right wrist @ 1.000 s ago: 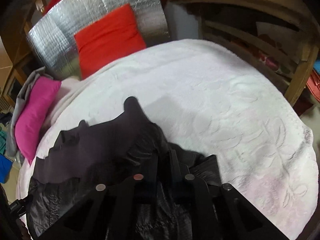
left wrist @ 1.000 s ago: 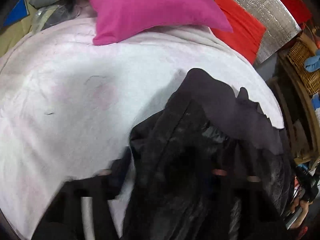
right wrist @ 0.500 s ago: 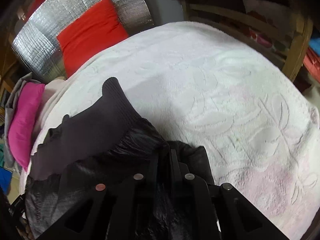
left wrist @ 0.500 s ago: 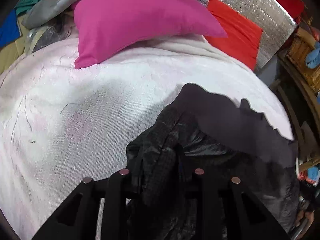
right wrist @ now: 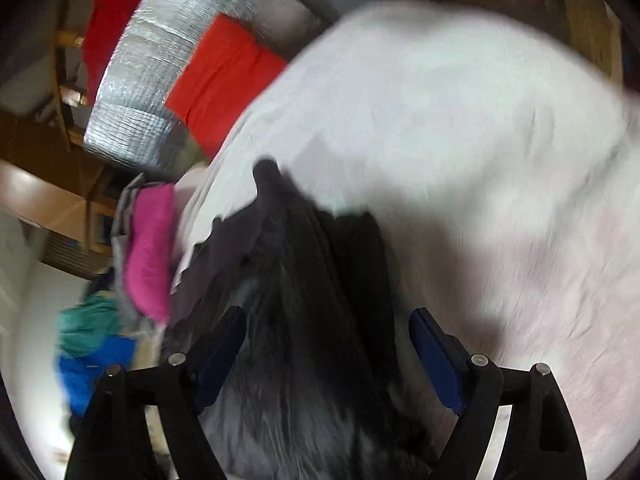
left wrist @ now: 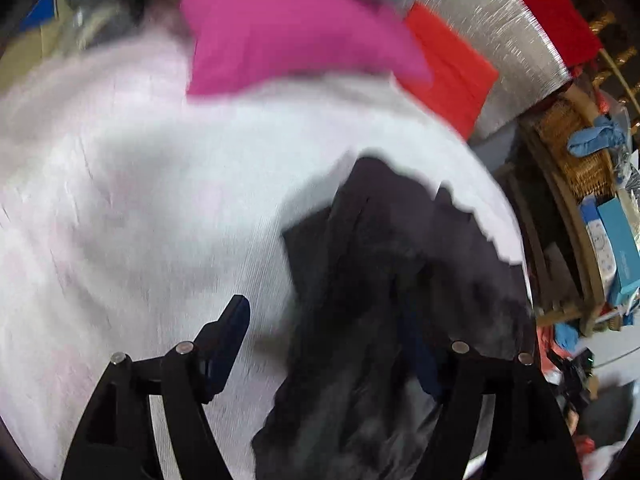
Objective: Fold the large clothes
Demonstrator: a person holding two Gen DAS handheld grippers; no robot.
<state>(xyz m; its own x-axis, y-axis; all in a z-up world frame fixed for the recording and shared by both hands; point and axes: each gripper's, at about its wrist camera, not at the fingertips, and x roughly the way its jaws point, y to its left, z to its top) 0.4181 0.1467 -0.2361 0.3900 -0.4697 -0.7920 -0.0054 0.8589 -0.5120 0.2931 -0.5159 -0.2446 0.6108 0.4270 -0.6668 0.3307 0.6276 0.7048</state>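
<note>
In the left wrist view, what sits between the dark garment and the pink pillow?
Only the white blanket: a bare stretch of it separates the dark garment from the pink pillow, shown in the left wrist view despite motion blur.

1. You have a white textured bed cover (left wrist: pixel 152 208) filling most of both views.
2. At twelve o'clock in your left view lies a pink pillow (left wrist: pixel 288 28); a red cushion (left wrist: pixel 448 64) sits at one o'clock against a silver quilted panel (left wrist: pixel 496 28).
3. At three o'clock you see wooden shelving (left wrist: pixel 560 216) with a wicker basket (left wrist: pixel 576 148) and a teal box (left wrist: pixel 620 248).
4. At nine o'clock in your right view, teal and blue cloth (right wrist: pixel 92 344) is piled on pale floor.
</note>
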